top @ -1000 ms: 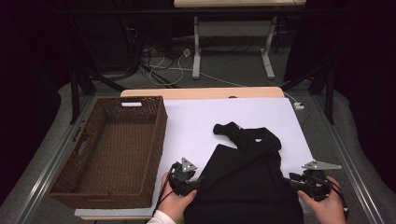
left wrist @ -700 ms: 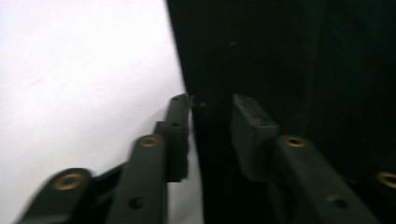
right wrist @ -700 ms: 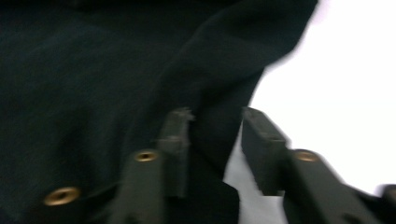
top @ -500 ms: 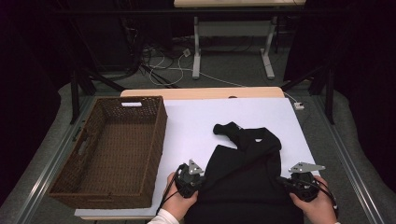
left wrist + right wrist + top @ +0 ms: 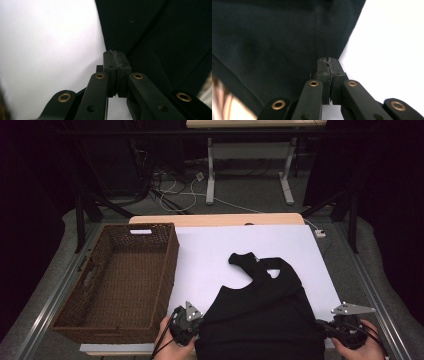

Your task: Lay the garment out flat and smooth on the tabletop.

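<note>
A black sleeveless top lies on the white table cover, straps pointing away from me, lower part at the near edge. My left gripper is at the top's lower left edge and my right gripper at its lower right edge. In the left gripper view the pads are pressed together on the edge of the black cloth. The right gripper view shows the same: the gripper is pinched shut on the hem of the cloth. A hand holds each gripper.
An empty brown wicker basket stands on the left of the table, close beside the left gripper. Metal rails run along both table sides. Desk legs and cables are on the floor beyond the far edge.
Both grippers came inward onto the top's lower edges and shut on the cloth, then drew back toward the near edge. The top's lower part now looks stretched wider between them.
</note>
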Demonstrator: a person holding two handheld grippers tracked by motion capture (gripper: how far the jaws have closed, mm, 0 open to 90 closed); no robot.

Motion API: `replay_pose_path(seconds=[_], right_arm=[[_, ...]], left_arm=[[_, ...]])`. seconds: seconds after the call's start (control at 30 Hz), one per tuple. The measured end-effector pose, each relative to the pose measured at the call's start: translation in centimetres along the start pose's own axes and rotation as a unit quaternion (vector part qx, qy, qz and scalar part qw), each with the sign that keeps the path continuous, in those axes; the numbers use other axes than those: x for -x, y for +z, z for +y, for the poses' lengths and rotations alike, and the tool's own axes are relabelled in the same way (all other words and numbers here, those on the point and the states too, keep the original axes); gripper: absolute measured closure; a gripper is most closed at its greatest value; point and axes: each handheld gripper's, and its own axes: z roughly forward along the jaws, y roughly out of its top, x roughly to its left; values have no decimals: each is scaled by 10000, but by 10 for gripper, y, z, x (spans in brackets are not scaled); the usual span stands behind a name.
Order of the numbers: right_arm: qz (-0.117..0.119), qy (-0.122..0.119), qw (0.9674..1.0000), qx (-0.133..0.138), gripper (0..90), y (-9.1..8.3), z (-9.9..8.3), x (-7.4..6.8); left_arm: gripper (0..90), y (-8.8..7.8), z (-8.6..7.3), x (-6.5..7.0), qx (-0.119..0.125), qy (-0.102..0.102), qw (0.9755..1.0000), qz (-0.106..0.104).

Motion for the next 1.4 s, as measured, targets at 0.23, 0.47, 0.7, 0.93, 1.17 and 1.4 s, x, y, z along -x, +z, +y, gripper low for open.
replay_pose_path(seconds=[0.23,0.47,0.7,0.93,1.17,1.4], right_arm=[[183,-85,9994,-292,864,-9,-14,-12],[148,150,9991,367,676,-11,0,-5],[15,241,9992,324,597,18,11,4],[-88,208,9991,368,566,35,21,9],[-34,-60,9998,177,883,40,19,-5],[21,-209,9998,53,890,32,15,-8]], left_arm=[[890,-5,-18,3,-326,-120,9989,-331],[703,-9,5,3,184,-106,9995,-238],[618,25,35,-6,209,-185,9994,-194],[624,52,40,-12,153,-317,9993,-137],[885,49,39,-3,114,-40,9997,-227],[895,36,29,-10,-48,-61,10000,-56]])
